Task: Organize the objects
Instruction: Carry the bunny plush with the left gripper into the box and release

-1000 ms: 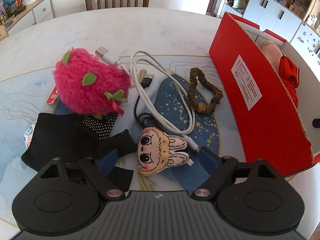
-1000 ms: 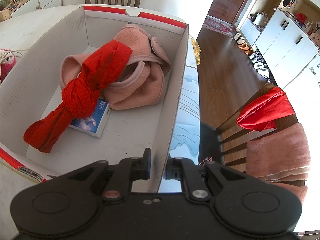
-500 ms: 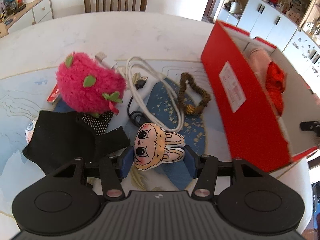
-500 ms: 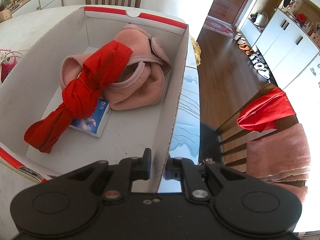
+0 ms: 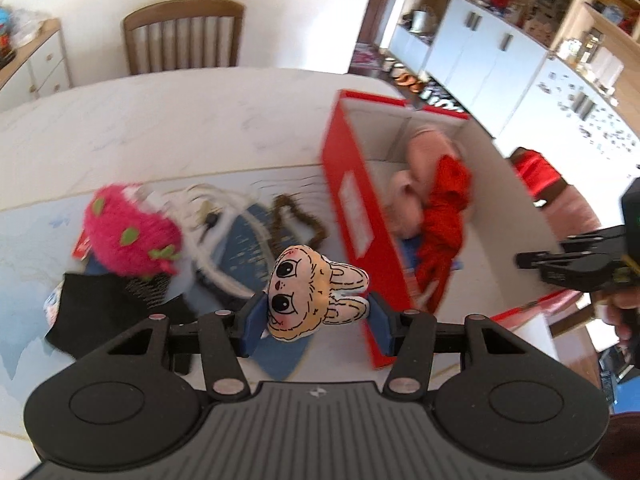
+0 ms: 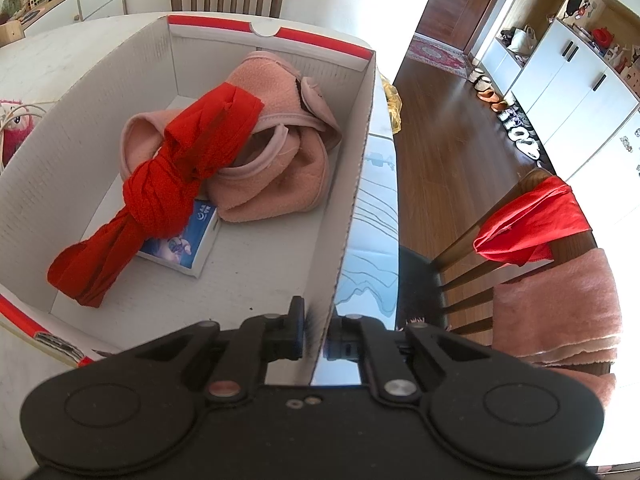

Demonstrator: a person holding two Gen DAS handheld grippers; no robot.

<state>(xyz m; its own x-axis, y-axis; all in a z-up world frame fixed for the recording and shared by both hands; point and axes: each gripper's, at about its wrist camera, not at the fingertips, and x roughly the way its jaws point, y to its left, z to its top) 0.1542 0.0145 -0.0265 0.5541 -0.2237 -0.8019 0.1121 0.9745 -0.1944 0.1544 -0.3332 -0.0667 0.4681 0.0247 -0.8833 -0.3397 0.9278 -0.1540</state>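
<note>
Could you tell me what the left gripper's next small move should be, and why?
Probably carry the bunny plush rightward over the red box wall. The left gripper grips it clear of the table, and the right gripper is shut on the box's other wall.

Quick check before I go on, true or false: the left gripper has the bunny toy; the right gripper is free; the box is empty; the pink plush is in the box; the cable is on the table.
1. The left gripper holds the bunny toy. True.
2. The right gripper is free. False: it is shut on the box wall.
3. The box is empty. False: it holds a red cloth, a pink garment and a blue packet.
4. The pink plush is in the box. False: it lies on the table.
5. The cable is on the table. True.
</note>
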